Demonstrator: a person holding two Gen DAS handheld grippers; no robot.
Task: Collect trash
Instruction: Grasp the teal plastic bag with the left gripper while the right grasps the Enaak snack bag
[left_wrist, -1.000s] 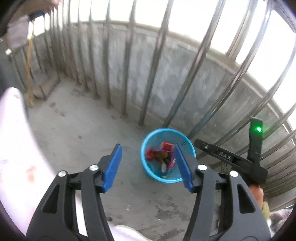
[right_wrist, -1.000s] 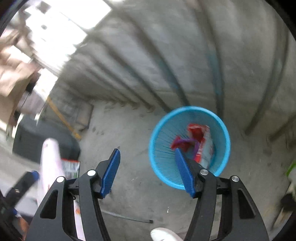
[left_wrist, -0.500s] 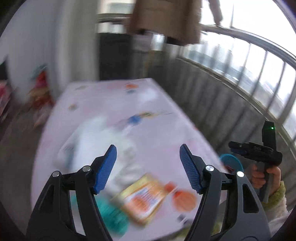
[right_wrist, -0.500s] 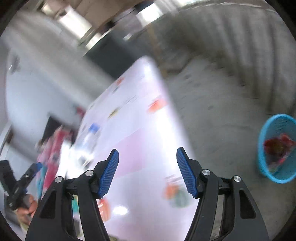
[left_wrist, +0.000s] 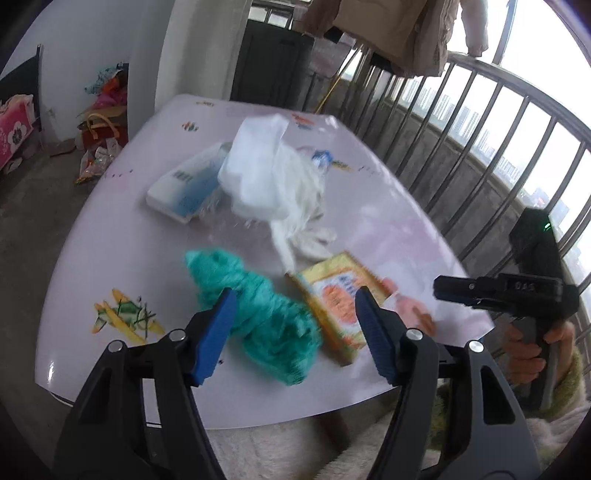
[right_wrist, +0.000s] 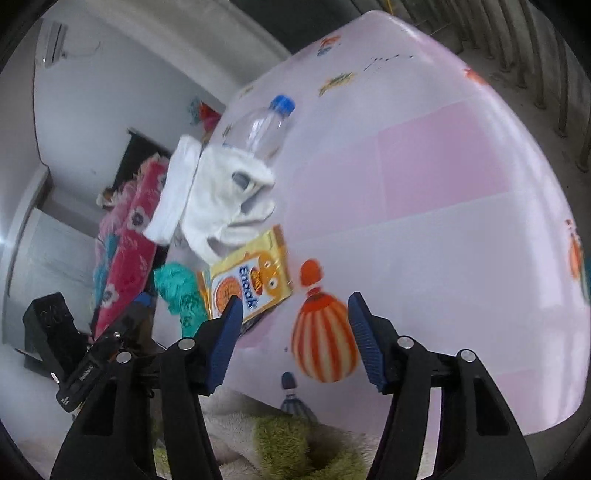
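On the glossy pink printed tabletop (left_wrist: 110, 236) by the balcony railing, both left tongs (left_wrist: 293, 334) and right tongs (right_wrist: 295, 341) hang released and empty over the yellow cardboard snack box (left_wrist: 338, 302) and teal fuzzy bundle (left_wrist: 258, 314), seemingly lining up a pick.

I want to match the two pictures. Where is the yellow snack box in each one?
Left wrist: the yellow snack box lies low and centre-right, beside the teal bundle.
Right wrist: the box is left of centre, above the left fingertip.
Shared landmark: the white cloth.
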